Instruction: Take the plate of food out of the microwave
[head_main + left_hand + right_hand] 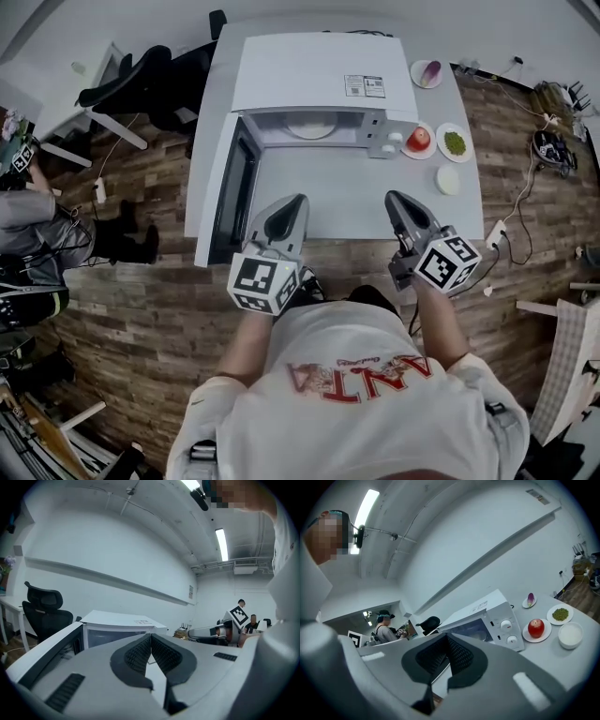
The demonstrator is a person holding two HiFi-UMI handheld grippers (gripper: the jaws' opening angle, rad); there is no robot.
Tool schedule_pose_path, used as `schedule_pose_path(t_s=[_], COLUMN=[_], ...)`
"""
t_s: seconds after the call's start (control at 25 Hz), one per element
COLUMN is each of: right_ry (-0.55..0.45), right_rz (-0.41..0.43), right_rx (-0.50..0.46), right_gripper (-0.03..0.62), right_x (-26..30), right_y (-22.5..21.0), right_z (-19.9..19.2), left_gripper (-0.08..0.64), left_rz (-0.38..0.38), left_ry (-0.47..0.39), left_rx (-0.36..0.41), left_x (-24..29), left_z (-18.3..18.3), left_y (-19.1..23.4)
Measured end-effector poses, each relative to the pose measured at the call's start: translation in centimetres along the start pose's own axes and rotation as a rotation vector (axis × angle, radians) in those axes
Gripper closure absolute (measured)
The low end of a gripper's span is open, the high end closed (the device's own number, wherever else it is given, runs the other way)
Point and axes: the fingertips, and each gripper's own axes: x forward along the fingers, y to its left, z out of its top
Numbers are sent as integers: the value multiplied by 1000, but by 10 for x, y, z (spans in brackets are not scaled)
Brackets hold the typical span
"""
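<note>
The white microwave (319, 80) stands at the far side of the white bench (356, 202). Its door (230, 187) is swung wide open along the bench's left edge. Inside the lit cavity sits a pale round plate (310, 127); what lies on it cannot be made out. Both claws hang over the near edge of the bench, in front of the oven and well apart from it. The left claw (298, 201) is in line with the cavity opening, and its ribbed pads are pressed together with nothing between them. The right claw (394, 199) is below the control knobs, also closed and empty. Toward the bench's right edge, just beside the microwave, a red apple (419, 138) rests on a small plate. Next to it are a dish of green bits (455, 143) and a white bowl (449, 179). A saucer with a purple piece (427, 73) lies near the far right corner.
</note>
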Motion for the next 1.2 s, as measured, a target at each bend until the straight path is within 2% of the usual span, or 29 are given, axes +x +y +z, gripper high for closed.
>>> schedule_pose_path(t_s=[0.16, 0.36, 0.64, 0.88, 1.04, 1.2], right_ry=[-6, 15, 116, 66, 47, 27], right_rz=[-7, -28, -49, -127, -171, -195], right_rx=[28, 174, 498, 778, 871, 913], right_gripper=[589, 589, 589, 587, 549, 549], right_x=[30, 61, 128, 170, 189, 209], right_y=[3, -21, -68, -109, -132, -143], right_z=[-5, -21, -67, -93, -105, -113], left_gripper=[551, 551, 551, 551, 551, 551], left_rz=[-44, -48, 15, 70, 88, 87], left_ry=[11, 37, 43, 58, 81, 92], left_rx=[-13, -36, -57, -80, -98, -139], left_x=[11, 22, 37, 46, 50, 55], left_z=[-5, -11, -11, -18, -26, -30], left_y=[15, 28, 42, 55, 64, 70])
